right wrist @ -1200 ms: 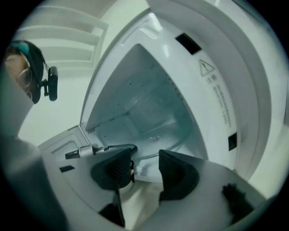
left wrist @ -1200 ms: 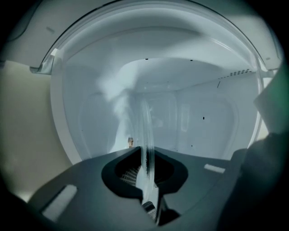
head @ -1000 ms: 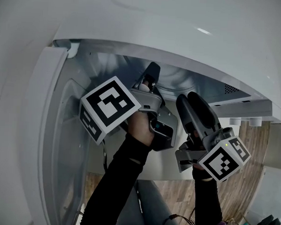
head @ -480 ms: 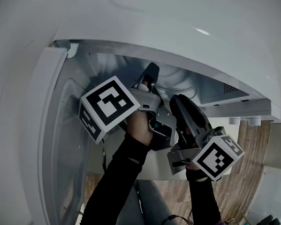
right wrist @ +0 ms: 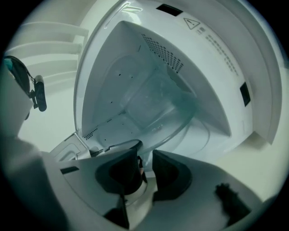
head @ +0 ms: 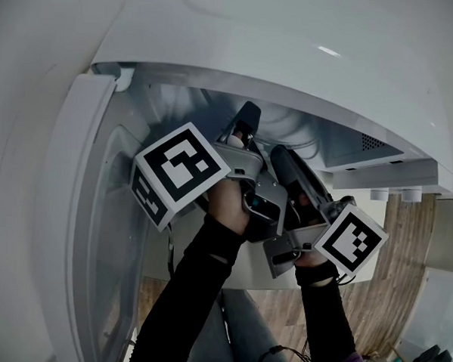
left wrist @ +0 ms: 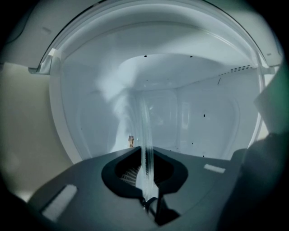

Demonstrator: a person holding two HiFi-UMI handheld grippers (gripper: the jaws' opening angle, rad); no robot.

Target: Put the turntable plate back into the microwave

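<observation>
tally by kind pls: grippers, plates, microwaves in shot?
Grippers: 2 (left gripper, right gripper)
Plate: 1
Microwave: 1
Total: 4

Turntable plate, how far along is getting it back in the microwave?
Done: the door is open and the turntable plate is up at the cavity. In hand: the left gripper has its jaws shut on the rim; the right gripper is at the rim, grip unclear. Left: lay it flat on the cavity floor and let go.
</observation>
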